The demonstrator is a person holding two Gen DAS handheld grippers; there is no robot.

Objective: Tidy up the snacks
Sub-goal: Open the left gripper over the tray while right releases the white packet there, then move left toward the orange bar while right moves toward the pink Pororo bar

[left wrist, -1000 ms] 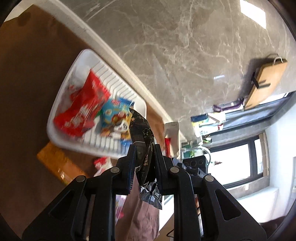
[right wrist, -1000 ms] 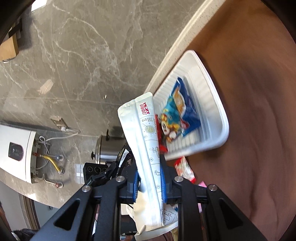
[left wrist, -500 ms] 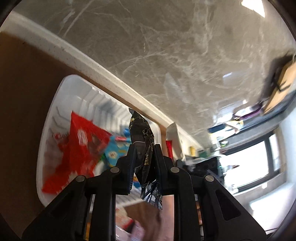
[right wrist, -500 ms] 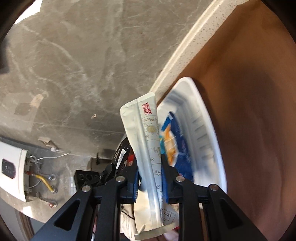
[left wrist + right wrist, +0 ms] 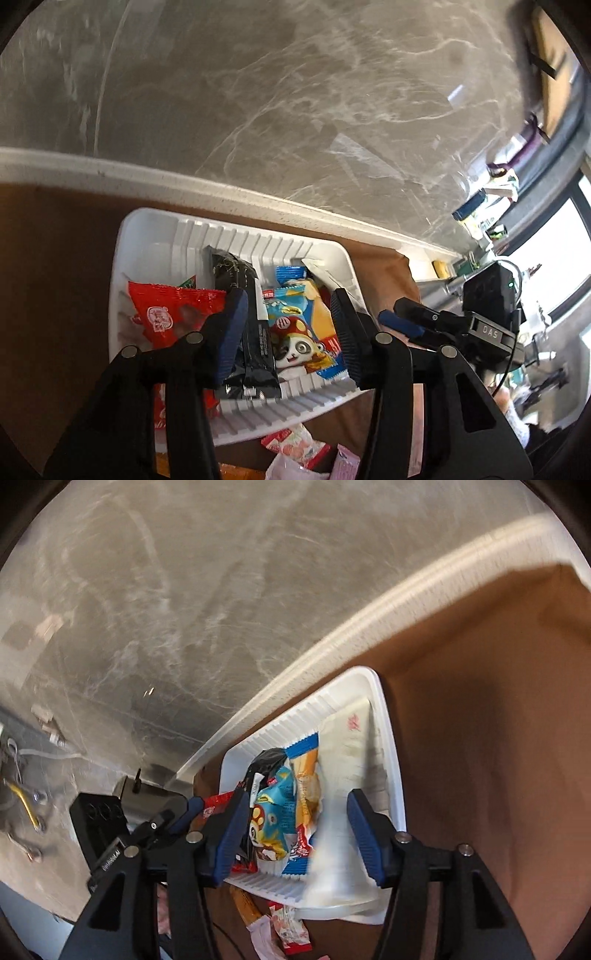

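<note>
— Looking down the left gripper (image 5: pixel 288 328), what do you see between its fingers?

— Its jaws are opening, pads apart. A black packet (image 5: pixel 251 332) lies under the gap in the white tray (image 5: pixel 155 236), just beside the left pad; whether it touches that pad I cannot tell. Next to it sit a blue cartoon packet (image 5: pixel 303 332) and a red packet (image 5: pixel 170 310).

— And the right gripper (image 5: pixel 295 834)?

— Its jaws are opening too. A long white packet (image 5: pixel 343 782), blurred, lies in the tray along its right wall, free of both pads.

— Where is the tray itself?

— On the brown table (image 5: pixel 480 738), close to the pale edge below the grey marble wall (image 5: pixel 295 92). A few small snack packets (image 5: pixel 295 443) lie on the table outside the tray's near rim.
</note>
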